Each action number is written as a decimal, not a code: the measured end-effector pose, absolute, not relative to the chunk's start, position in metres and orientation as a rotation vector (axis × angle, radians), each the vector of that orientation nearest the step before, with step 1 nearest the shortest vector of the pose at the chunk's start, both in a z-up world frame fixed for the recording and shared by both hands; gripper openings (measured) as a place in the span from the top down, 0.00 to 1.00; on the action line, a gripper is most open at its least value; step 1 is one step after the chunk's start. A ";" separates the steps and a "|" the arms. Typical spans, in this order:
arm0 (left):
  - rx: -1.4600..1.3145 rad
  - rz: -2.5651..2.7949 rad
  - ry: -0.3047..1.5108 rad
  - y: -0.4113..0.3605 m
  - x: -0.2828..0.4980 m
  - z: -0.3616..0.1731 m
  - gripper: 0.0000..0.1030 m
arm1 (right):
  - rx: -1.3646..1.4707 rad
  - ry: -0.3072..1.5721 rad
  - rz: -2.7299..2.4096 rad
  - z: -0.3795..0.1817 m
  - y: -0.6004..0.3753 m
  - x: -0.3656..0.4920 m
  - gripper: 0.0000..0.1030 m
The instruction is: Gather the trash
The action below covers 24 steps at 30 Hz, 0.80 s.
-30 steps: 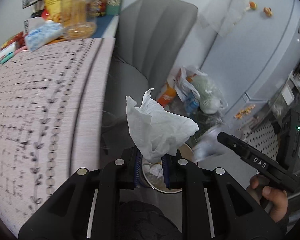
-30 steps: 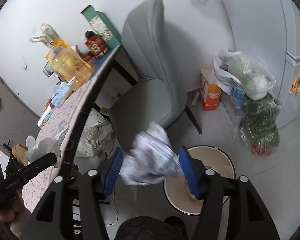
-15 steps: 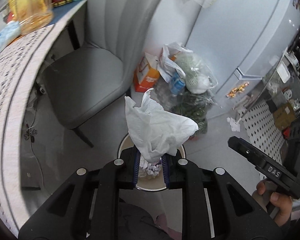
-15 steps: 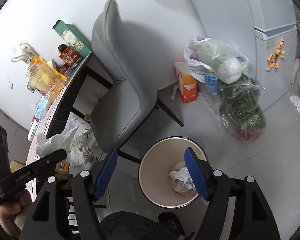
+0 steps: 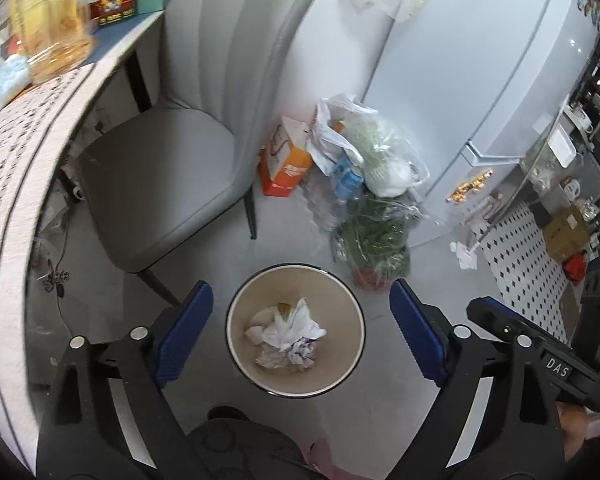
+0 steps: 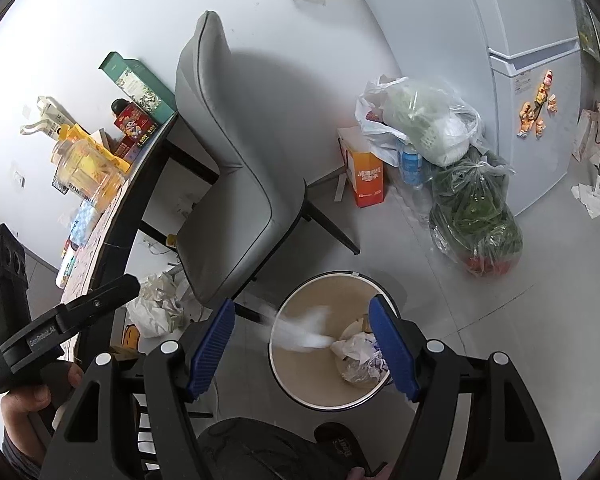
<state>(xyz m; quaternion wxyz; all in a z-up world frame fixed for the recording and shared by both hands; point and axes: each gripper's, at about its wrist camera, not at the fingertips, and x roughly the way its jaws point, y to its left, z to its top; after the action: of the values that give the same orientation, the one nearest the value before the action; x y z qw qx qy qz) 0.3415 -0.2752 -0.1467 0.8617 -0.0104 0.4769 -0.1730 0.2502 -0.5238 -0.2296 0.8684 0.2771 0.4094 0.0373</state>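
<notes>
Gone from the left gripper (image 5: pixel 298 326) is the white tissue (image 5: pixel 290 326): its jaws have just sprung wide apart, and the tissue lies in the bin (image 5: pixel 236 344) directly below. Right gripper (image 6: pixel 302 346) also stands apart, empty, above the bin (image 6: pixel 300 384).

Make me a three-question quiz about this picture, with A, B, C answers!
1. Where is the bin?
A. on the floor by the chair
B. on the table
C. on the chair

2. What colour are the left gripper pads?
A. red
B. blue
C. green

3. What is in the left gripper?
A. a tissue
B. a bottle
C. nothing

Answers: 1 A, it stands on the floor near the chair's leg. 2 B, both pads are blue. 3 C, its jaws have just opened and the crumpled paper lies in the bin.
</notes>
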 end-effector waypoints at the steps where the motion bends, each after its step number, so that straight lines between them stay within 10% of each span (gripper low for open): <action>1: -0.028 -0.351 0.998 -0.270 0.340 -0.145 0.11 | 0.577 0.856 0.083 -0.228 -0.521 0.250 0.33; 24: -0.200 -0.268 0.806 -0.158 0.270 -0.065 0.06 | 0.386 0.785 0.170 -0.124 -0.437 0.214 0.08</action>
<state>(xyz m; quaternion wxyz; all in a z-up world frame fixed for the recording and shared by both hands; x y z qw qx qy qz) 0.2700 -0.1584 -0.0652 0.9064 -0.0971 0.3902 -0.1298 0.2144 -0.4370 -0.1244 0.9024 0.1869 0.3795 0.0822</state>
